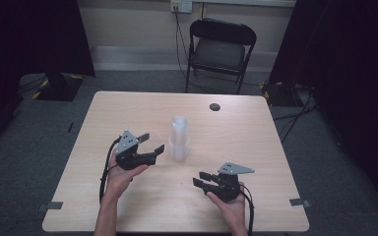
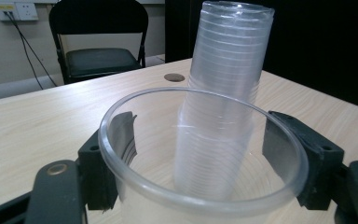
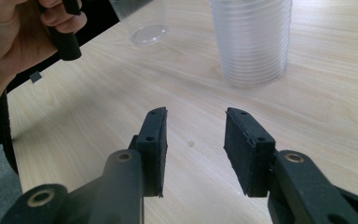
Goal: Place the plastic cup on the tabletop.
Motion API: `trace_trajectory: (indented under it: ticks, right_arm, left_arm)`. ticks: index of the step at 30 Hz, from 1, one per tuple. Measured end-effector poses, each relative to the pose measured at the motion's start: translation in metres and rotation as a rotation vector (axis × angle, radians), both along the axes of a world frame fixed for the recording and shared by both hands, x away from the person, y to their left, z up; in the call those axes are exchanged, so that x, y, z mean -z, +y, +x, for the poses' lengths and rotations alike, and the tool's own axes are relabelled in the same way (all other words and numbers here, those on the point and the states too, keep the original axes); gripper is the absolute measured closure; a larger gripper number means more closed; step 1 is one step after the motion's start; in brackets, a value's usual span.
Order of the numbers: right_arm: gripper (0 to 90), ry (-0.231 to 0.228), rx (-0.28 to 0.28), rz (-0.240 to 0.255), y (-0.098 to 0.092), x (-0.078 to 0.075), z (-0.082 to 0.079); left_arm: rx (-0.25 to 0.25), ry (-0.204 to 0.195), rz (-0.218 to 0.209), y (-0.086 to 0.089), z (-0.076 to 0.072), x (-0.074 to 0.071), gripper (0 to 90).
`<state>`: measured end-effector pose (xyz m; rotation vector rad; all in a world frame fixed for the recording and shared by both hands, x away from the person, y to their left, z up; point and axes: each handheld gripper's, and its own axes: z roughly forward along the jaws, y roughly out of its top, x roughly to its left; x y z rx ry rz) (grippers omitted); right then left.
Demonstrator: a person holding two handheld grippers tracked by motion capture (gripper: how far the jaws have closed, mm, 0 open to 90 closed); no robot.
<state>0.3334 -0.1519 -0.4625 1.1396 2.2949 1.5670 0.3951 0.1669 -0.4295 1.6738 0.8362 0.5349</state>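
Pale wood desk (image 1: 128, 206), stack of clear cups (image 1: 179, 139) upright near its middle. Left claw (image 2: 200, 163) clamped on a single clear cup (image 2: 200, 186), plain in the left gripper view, too small to tell from the high view. Right claw (image 3: 193, 149) apart and empty, facing the stack from the near side.

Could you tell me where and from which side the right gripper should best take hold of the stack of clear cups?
Grip the stack of cups low on its side wall, coming in level from the right gripper's own side. It stands upright and tall, so a high grip might tip it; the nested walls look stiffer near the base. The open jaws would probably need to spread wider.
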Motion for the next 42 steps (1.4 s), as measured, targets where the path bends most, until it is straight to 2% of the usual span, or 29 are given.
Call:
trace_trajectory:
  ticks: [3,12,16,19,22,25,28,29,30,32,34,36,38,41,42]
  right_arm:
    - [56.2,-0.004,0.004,0.002,0.0,0.002,-0.001]
    - [54.7,-0.004,0.002,0.001,0.0,0.007,-0.003]
    - [54.7,-0.006,0.0,-0.001,-0.002,0.008,-0.003]
    - [54.6,-0.002,0.001,0.003,-0.003,0.009,-0.002]
    - [54.7,-0.003,0.005,0.004,-0.004,0.01,-0.003]
    - [54.7,0.001,0.009,0.004,-0.005,0.012,-0.004]
    - [54.7,0.002,0.011,0.006,-0.006,0.012,-0.004]
    - [54.7,-0.001,0.01,0.004,-0.007,0.011,-0.005]
    - [54.7,-0.003,0.009,0.005,-0.007,0.011,-0.005]
    - [54.6,0.0,0.013,0.01,-0.008,0.011,-0.005]
    - [54.6,-0.003,0.014,0.007,-0.009,0.011,-0.005]
    - [54.5,-0.005,0.017,0.007,-0.009,0.012,-0.004]
    - [54.2,-0.004,0.019,0.01,-0.009,0.013,-0.004]
    - [53.7,-0.006,0.017,0.009,-0.008,0.013,-0.005]
    - [53.4,-0.006,0.02,0.007,-0.007,0.013,-0.006]
  left_arm:
    - [-0.006,-0.012,-0.005,0.0,0.004,-0.001,25.5]
    - [-0.027,0.02,0.013,0.003,0.021,0.0,25.4]
    - [-0.049,0.018,-0.014,0.007,0.027,0.002,25.4]
    - [-0.073,0.025,0.004,0.008,0.031,0.005,25.5]
    - [-0.076,0.029,-0.009,0.009,0.034,0.007,25.5]
    - [-0.084,0.045,0.002,0.009,0.039,0.006,25.4]
    - [-0.098,0.039,0.005,0.008,0.045,0.003,25.3]
    - [-0.121,0.018,0.018,0.009,0.047,0.003,25.3]
    - [-0.137,0.023,0.034,0.01,0.049,0.003,25.3]
    - [-0.145,0.037,0.04,0.012,0.054,0.003,25.3]
    - [-0.155,0.022,0.06,0.013,0.057,0.001,25.2]
    - [-0.169,0.01,0.038,0.016,0.06,-0.001,25.2]
    - [-0.173,0.027,0.025,0.019,0.066,-0.002,25.1]
    - [-0.182,0.025,0.049,0.022,0.072,-0.003,25.0]
    - [-0.189,0.021,0.044,0.023,0.073,-0.002,25.0]
